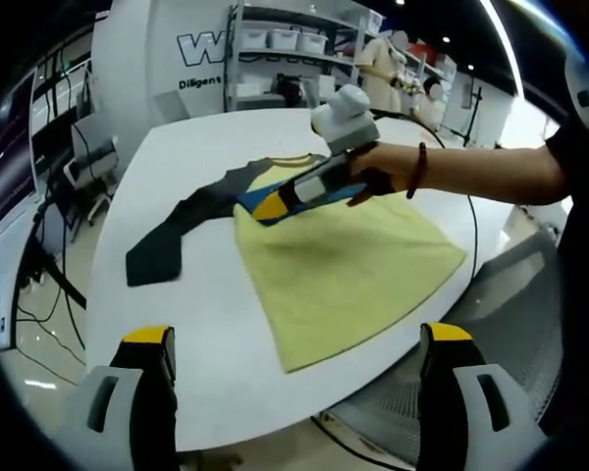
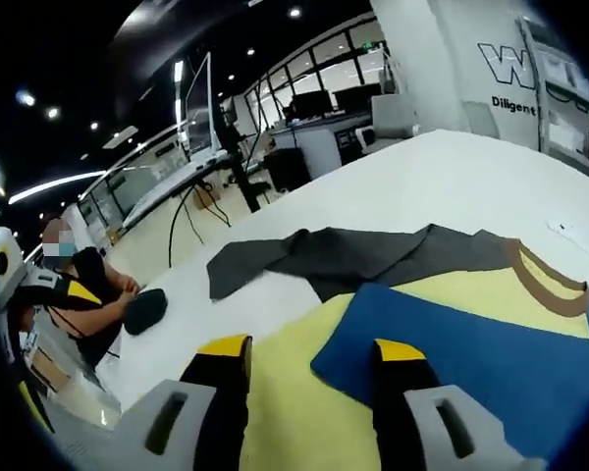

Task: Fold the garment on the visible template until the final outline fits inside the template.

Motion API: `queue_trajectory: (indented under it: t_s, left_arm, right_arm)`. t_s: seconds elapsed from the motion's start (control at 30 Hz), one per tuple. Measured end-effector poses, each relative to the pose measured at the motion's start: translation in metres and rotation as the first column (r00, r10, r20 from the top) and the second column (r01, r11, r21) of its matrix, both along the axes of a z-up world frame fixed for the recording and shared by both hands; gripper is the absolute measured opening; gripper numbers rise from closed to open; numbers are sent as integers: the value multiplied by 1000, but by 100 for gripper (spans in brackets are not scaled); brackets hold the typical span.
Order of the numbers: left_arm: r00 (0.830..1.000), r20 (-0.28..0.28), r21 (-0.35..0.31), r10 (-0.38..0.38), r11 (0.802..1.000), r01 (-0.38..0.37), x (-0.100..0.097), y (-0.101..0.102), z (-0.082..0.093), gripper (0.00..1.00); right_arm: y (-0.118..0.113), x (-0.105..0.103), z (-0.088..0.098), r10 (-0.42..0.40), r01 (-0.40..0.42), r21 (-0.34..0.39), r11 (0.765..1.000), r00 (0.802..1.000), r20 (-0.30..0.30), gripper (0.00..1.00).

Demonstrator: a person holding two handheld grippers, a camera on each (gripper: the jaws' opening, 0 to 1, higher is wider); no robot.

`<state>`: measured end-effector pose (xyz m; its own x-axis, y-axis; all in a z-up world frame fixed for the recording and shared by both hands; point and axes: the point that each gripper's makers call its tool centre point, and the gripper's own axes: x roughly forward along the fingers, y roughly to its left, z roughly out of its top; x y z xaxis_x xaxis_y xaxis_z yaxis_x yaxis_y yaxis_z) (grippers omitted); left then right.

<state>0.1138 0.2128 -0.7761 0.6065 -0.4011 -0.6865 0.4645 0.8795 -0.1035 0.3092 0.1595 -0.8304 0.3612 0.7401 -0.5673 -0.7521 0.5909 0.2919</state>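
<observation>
A yellow T-shirt (image 1: 344, 260) with a dark grey sleeve (image 1: 177, 231) and a brown collar (image 1: 293, 159) lies flat on the white round table (image 1: 177, 167). A blue template (image 1: 248, 199) rests on its upper part, near the collar. A hand holds my right gripper (image 1: 272, 207) low over that template's edge. In the right gripper view the shirt (image 2: 285, 412), its grey sleeve (image 2: 353, 257), the brown collar (image 2: 540, 280) and the blue template (image 2: 471, 358) fill the foreground. My right gripper (image 2: 311, 348) is open, with the template's corner between its jaws. My left gripper (image 1: 296, 339) is open and holds nothing, hanging back over the table's near edge.
The table's rim (image 1: 393, 368) curves close below the shirt's hem. A person (image 2: 74, 289) sits beyond the table's far side beside a black object (image 2: 145, 309). Shelves with white bins (image 1: 285, 44) and desks with monitors (image 2: 314, 103) stand behind.
</observation>
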Motion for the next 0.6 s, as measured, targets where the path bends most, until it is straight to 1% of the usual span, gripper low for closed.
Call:
queue_trajectory:
  t_s: [0.07,0.13,0.23,0.33,0.4,0.43,0.6]
  left_arm:
    - [1000,4,-3,0,1000,0,1,-1,1,99]
    - [1000,9,-5,1,1000,-1,2,-2,2,99]
    - [1000,12,-6,-1,1000,1,3,-2,3,99]
    - [1000,16,-3,0,1000,0,5,-3,5,99]
    - [1000,21,-7,-1,1000,1,6,-4,6,99]
    - [1000,21,-8,-2,1000,2,6,-5,6,99]
    - [1000,23,-6,-13,1000,13,7,-8,7,99]
  right_arm:
    - [-2,1,1,-8,8,-4,1000,1000,-8,63]
    - [-5,3,4,-25,25,-2,1000,1000,7,70]
    - [-8,4,7,-40,40,5,999,999,0,82]
    - [-12,4,9,-59,59,-2,998,998,16,92]
    - [-16,2,13,-72,72,0,997,997,42,100]
    - [-19,0,14,-75,75,-6,997,996,43,99]
    - [-29,-2,15,-81,82,-19,996,996,45,99]
